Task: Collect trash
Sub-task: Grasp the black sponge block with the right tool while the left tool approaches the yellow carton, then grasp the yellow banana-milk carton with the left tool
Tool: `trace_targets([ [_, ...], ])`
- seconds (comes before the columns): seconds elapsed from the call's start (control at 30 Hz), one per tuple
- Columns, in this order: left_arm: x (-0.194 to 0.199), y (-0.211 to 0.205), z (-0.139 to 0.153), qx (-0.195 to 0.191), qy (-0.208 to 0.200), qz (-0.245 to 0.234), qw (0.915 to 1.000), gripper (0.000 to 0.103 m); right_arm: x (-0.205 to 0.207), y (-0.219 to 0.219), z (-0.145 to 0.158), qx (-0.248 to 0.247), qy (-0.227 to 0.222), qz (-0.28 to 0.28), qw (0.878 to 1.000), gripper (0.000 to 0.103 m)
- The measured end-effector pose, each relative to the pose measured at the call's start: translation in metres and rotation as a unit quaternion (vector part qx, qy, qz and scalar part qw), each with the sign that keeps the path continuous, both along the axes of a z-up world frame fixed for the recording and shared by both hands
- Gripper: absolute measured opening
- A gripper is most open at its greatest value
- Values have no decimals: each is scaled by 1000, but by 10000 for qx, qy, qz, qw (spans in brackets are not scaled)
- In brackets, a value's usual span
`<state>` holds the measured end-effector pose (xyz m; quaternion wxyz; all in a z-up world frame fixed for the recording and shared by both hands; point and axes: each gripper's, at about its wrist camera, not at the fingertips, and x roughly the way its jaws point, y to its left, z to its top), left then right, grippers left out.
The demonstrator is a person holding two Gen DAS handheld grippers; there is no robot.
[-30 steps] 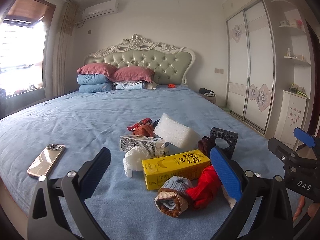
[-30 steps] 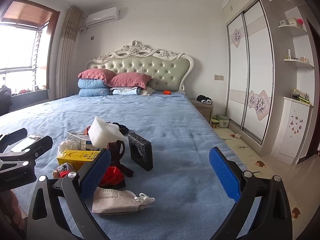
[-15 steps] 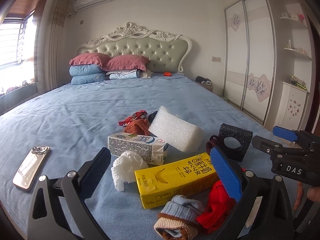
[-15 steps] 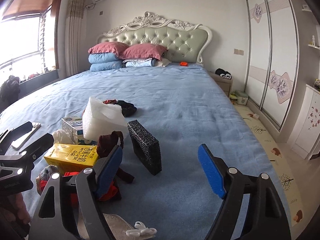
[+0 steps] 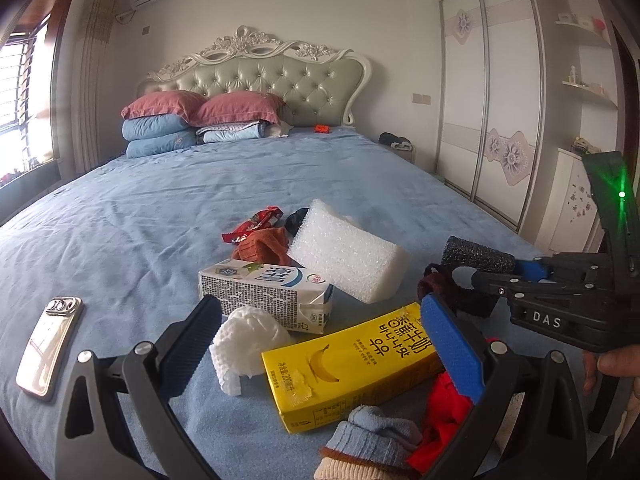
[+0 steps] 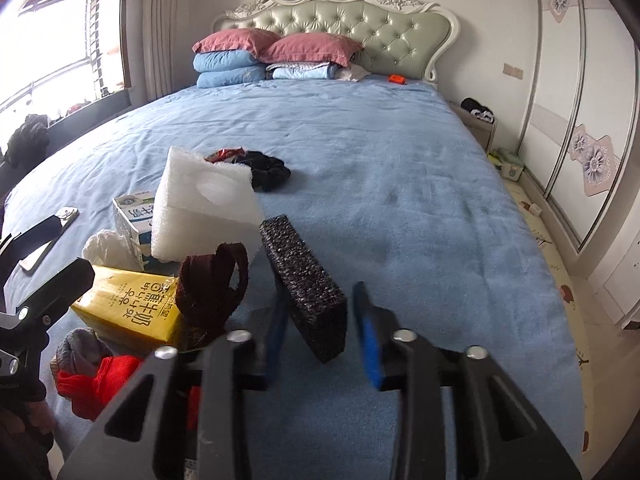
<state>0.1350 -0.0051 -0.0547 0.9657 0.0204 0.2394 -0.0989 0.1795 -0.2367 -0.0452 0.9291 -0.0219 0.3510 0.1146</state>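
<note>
Trash lies in a pile on the blue bed (image 5: pixel 140 232): a yellow banana milk carton (image 5: pixel 352 360), a white milk carton (image 5: pixel 264 292), a crumpled white tissue (image 5: pixel 248 340), a white foam block (image 5: pixel 344 256), a red wrapper (image 5: pixel 252 224) and a black foam block (image 6: pixel 308 284). My left gripper (image 5: pixel 320 332) is open, low over the tissue and yellow carton. My right gripper (image 6: pixel 320 328) has its jaws partly closed around the near end of the black foam block, with small gaps either side. It also shows in the left wrist view (image 5: pixel 532 276).
Socks lie among the trash: dark red (image 6: pixel 212 284), red (image 6: pixel 92 384), blue-grey (image 5: pixel 368 440), orange (image 5: pixel 264 244), black (image 6: pixel 264 168). A phone (image 5: pixel 48 344) lies at the left. Pillows (image 5: pixel 200 120) are at the headboard, a wardrobe (image 5: pixel 488 120) on the right.
Both grippers moved forward and lower toward the pile. The right gripper's jaws narrowed and now straddle the black foam block's end.
</note>
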Motion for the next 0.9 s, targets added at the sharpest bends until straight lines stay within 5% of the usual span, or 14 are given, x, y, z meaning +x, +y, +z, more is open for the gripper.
trace_targets([
  [0.43, 20, 17, -6, 234, 398, -1344, 9898, 99, -34, -8, 27, 414, -373, 111, 9984, 21],
  [0.7, 51, 26, -17, 146, 760, -2518, 9647, 98, -40, -7, 30, 582, -328, 119, 9977, 21],
  [0.9, 41, 10, -19, 631, 555, -2968, 9512, 89, -40, -6, 29, 627, -265, 127, 9976, 21],
])
